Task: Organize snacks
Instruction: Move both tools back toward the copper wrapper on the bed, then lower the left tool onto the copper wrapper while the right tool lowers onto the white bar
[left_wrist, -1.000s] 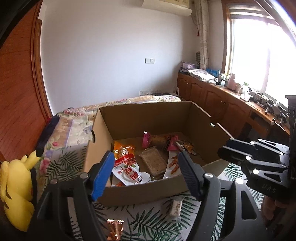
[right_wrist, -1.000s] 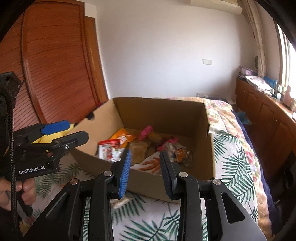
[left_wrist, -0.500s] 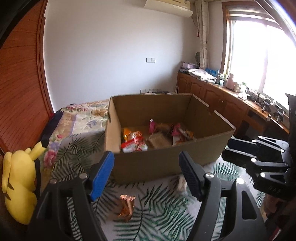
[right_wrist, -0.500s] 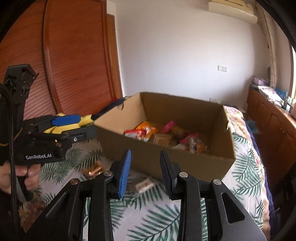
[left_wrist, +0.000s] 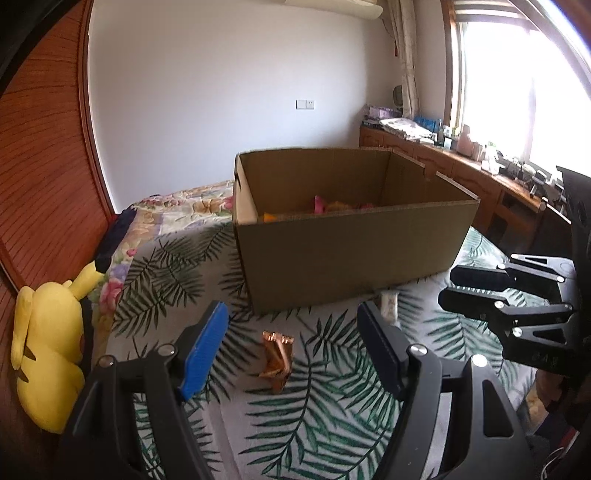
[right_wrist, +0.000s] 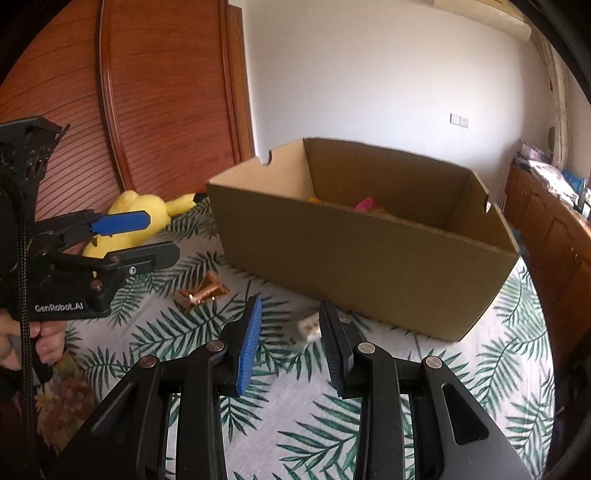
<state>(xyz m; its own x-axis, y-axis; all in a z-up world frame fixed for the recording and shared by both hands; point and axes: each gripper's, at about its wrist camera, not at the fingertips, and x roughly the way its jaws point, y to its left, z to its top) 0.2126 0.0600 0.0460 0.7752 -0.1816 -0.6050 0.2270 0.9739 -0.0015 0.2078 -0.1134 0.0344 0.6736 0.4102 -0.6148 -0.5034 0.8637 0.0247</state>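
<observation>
Left wrist view showed the left gripper (left_wrist: 291, 347) with its jaws spread wide and empty, hanging above a copper-foil snack (left_wrist: 277, 360) that lay on the leaf-print bedspread (left_wrist: 332, 417). Right wrist view showed the right gripper (right_wrist: 290, 338) with its jaws also parted and holding nothing, aimed at a small pale packet (right_wrist: 308, 326) lying just beside the near wall of the cardboard box (right_wrist: 362, 262). A few bright wrappers showed over the box rim; the rest of its contents were hidden by the near wall.

As a judgement, the step in hand was the approach to the two loose snacks outside the box, neither yet gripped. The next move would call for lowering each gripper so its fingers straddled a packet, closing on it, then lifting it over the near rim and letting go inside.

The box wall stood tall, so a carried snack would need to clear that edge. The pale packet lay close to the wall, leaving little room on its far side; the foil snack had open bedspread all round. A yellow plush toy (left_wrist: 48, 354) lay well apart at the left, and the two grippers were near each other, so crossing paths looked possible.
</observation>
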